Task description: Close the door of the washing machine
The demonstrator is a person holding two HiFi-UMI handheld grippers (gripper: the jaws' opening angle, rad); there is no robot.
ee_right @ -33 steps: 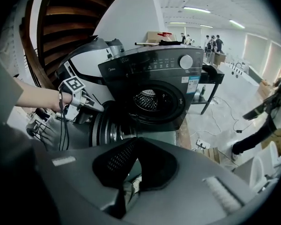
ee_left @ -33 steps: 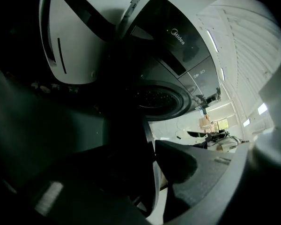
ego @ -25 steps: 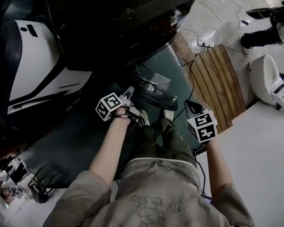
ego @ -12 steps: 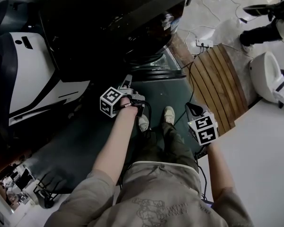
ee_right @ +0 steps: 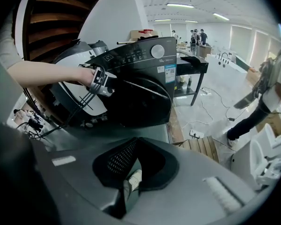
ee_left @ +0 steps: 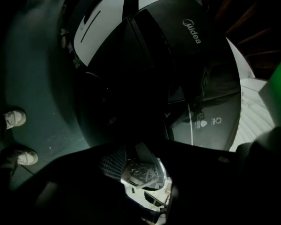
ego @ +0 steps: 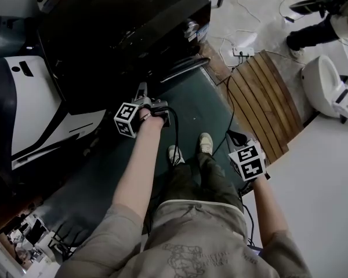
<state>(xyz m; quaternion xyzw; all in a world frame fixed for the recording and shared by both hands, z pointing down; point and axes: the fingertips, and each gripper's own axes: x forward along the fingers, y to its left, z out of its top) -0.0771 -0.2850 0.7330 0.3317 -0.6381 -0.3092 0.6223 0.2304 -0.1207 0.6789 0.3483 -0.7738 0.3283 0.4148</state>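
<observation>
The black front-loading washing machine (ego: 122,28) stands ahead of me. Its round door (ego: 182,68) lies close against the front, and its chrome rim shows as a thin line. I cannot tell whether it is latched. My left gripper (ego: 142,91) is held out at arm's length with its tip at the machine's front, beside the door (ee_right: 136,97). In its own view the left gripper (ee_left: 140,172) looks shut and empty, and the dark front fills the frame. My right gripper (ego: 238,139) hangs low by my right side, away from the machine, shut on nothing (ee_right: 131,177).
A white and dark appliance (ego: 29,103) stands left of the machine. A slatted wooden board (ego: 261,97), a power strip with cables (ego: 242,51) and a white fixture (ego: 325,86) lie to the right. Another person (ego: 313,30) stands far right. My shoes (ego: 204,142) rest on a green mat (ego: 191,106).
The door has swung from standing open towards me to lying against the machine's front. My left gripper moved forward and left with it. The right gripper has hardly moved.
</observation>
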